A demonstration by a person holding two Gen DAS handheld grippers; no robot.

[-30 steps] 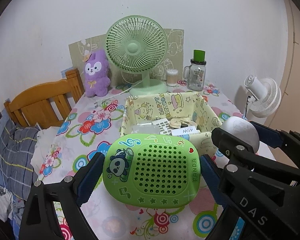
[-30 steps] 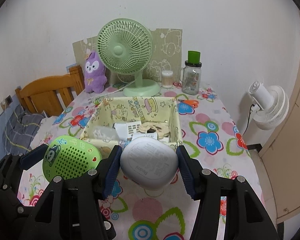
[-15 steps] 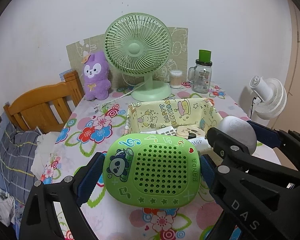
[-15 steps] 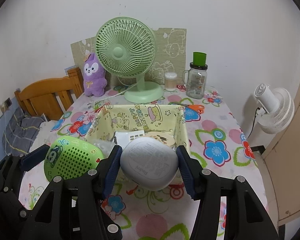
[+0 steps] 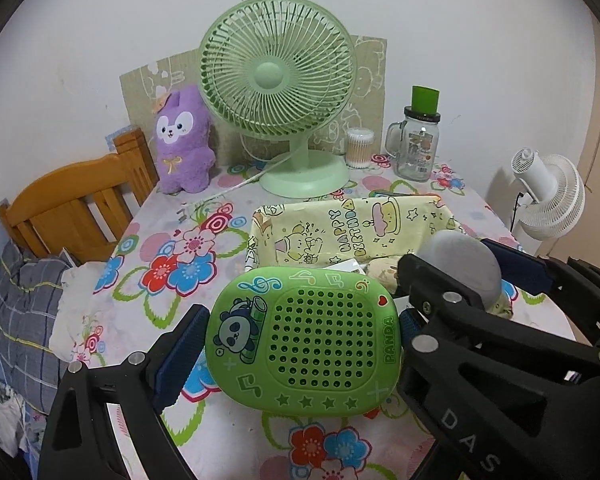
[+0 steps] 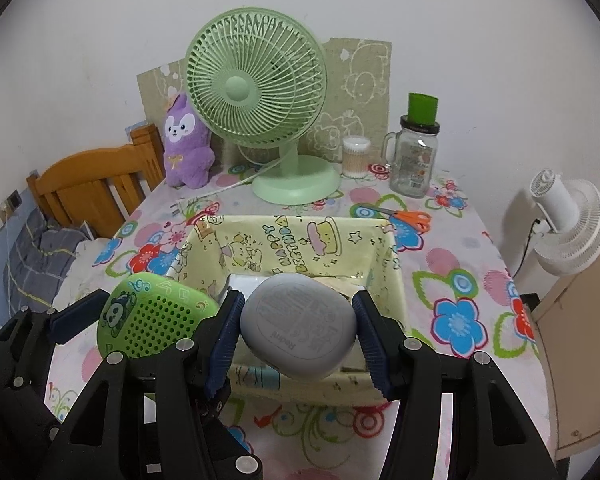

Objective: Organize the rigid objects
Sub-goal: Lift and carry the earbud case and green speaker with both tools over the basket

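My left gripper is shut on a green panda speaker, its blue pads pressing both sides; the same green panda speaker shows at the left of the right wrist view. My right gripper is shut on a grey rounded earbud case, held over the near part of the yellow fabric basket. In the left wrist view the earbud case sits to the right of the speaker, in front of the yellow basket. Several small items lie in the basket, mostly hidden.
At the back of the flowered table stand a green desk fan, a purple plush toy, a cotton-swab tub and a glass jar with a green lid. Orange scissors lie behind the basket. A wooden chair is left, a white fan right.
Both grippers have moved forward toward the basket and the fan with their objects still gripped. The basket now sits closer and lower in both views.
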